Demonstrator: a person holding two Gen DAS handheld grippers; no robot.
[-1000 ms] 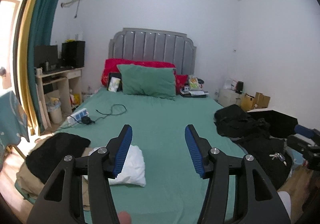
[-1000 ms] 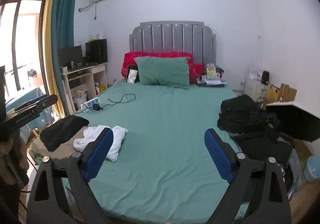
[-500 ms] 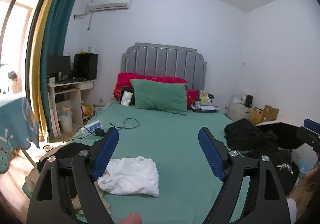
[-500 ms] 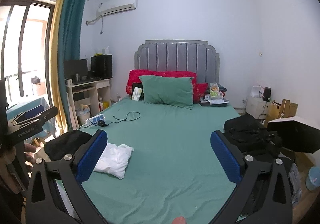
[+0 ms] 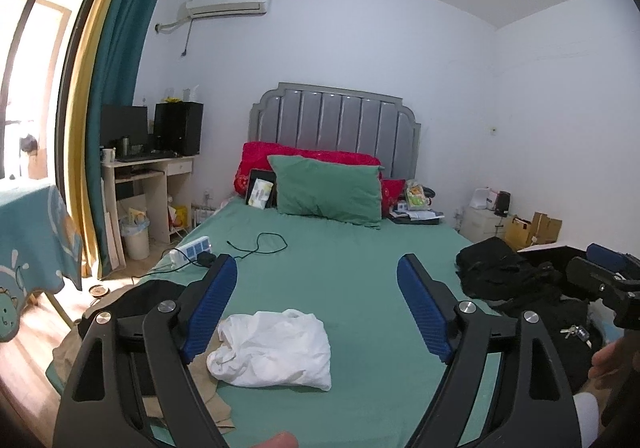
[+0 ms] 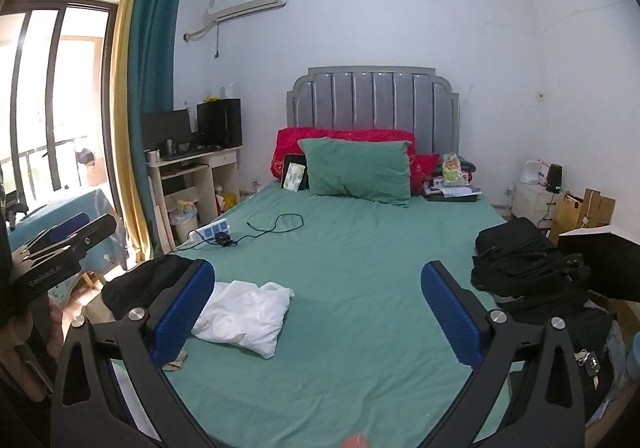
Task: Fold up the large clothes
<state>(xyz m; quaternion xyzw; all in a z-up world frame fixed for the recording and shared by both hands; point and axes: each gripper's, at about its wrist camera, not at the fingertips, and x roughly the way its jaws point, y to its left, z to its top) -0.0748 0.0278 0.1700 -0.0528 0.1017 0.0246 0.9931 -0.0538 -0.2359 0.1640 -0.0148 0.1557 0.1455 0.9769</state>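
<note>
Here we hold the left hand-held gripper (image 5: 316,280) and the right hand-held gripper (image 6: 318,288) wide open and empty above the bed (image 5: 352,260), where the white garment (image 5: 276,348), crumpled near its left edge, looks light, limp, best pinched at a hem.

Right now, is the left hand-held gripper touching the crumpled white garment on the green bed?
Apart. The left wrist view shows the left hand-held gripper open and raised, the crumpled white garment lying loose below.
</note>
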